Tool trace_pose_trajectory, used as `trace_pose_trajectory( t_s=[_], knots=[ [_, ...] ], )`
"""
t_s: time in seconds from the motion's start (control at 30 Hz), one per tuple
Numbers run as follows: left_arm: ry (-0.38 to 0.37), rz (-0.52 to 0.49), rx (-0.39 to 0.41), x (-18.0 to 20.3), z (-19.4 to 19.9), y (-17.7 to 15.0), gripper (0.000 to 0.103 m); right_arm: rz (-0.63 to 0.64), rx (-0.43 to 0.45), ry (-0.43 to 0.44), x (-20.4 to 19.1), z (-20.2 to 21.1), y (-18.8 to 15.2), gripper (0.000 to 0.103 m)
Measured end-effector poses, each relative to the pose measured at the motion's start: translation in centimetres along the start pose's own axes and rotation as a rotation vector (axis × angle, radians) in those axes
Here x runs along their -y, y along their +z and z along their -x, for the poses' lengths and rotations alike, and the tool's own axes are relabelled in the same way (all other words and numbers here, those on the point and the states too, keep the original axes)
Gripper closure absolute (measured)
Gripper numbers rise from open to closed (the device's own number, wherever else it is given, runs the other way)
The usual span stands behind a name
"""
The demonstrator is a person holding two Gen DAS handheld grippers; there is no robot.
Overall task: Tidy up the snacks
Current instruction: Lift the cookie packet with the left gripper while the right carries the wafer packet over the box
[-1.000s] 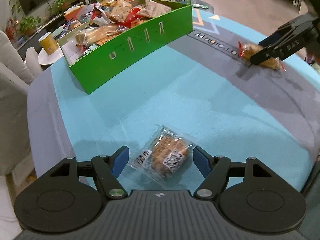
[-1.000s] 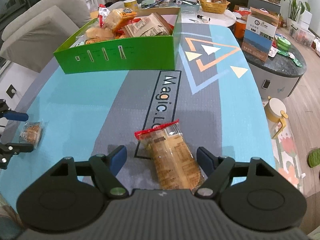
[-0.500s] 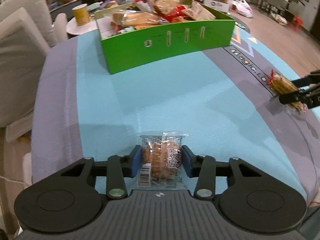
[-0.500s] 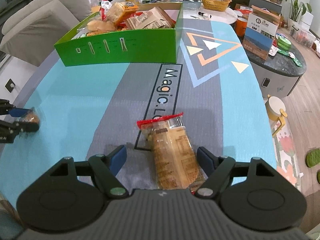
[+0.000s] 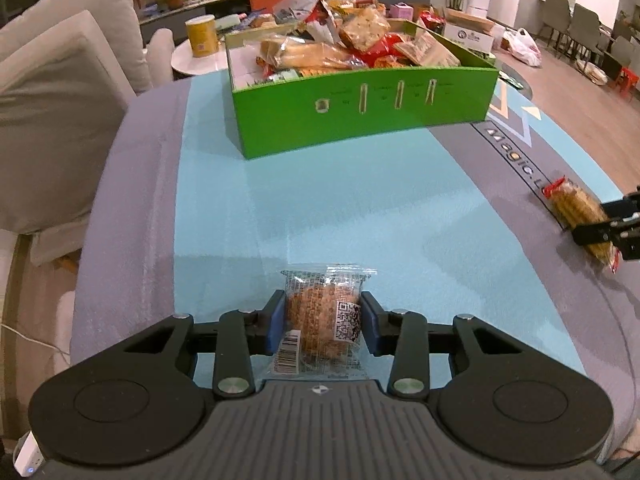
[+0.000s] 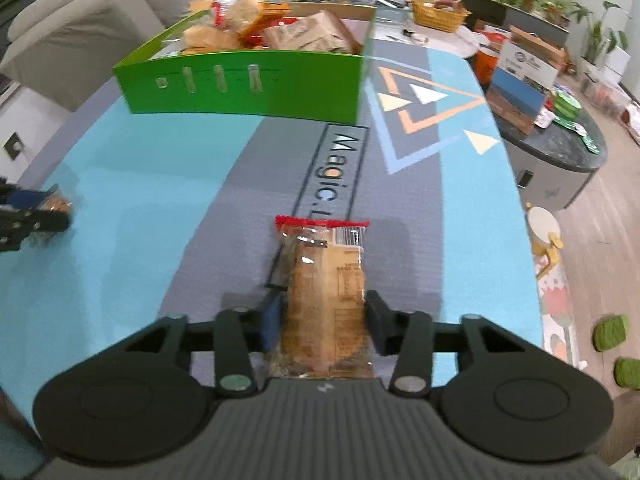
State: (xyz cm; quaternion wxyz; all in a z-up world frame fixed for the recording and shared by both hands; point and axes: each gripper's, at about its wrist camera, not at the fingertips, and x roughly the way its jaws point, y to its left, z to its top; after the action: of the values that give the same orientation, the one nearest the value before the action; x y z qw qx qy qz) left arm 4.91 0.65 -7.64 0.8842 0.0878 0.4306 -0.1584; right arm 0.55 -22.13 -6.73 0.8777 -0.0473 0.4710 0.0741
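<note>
1. The left gripper is clamped on a small clear-wrapped round cake. Both blue pads are pressed against its sides, and the wrapper's barcode end sticks back toward the camera. It sits at the near edge of the table on the light blue part of the mat.

2. The right gripper has just been closing, with a long cracker pack between its jaws. The pads look to be right up against the pack on both sides, though that view is a bit blurry. The pack's red crimped end points away from the camera and lies over the grey stripe of the mat, right at the "Magic" lettering.

3. The green box sits at the far end of the table, already heaped with bread and snack packets that stick up over the rim. It has a row of slots cut in the near wall.

4. From the left camera you can see the other gripper's fingers around the cracker pack over at the right edge. From the right camera the left gripper and its cake show at the left edge. The two snacks are well apart, and both are near compared with the box.

5. Background stuff: a beige sofa to the left of the table, and a yellow can on a small white side table beyond it.
</note>
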Motion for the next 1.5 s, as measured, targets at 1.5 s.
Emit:
trace_pose_trajectory(
  t_s=[1.5],
  knots=[
    [-0.004,0.042,0.232,0.6,0.6,15.7,0.067,-0.149,0.347,0.107,0.5,2.9,16.5,0.046]
  ],
)
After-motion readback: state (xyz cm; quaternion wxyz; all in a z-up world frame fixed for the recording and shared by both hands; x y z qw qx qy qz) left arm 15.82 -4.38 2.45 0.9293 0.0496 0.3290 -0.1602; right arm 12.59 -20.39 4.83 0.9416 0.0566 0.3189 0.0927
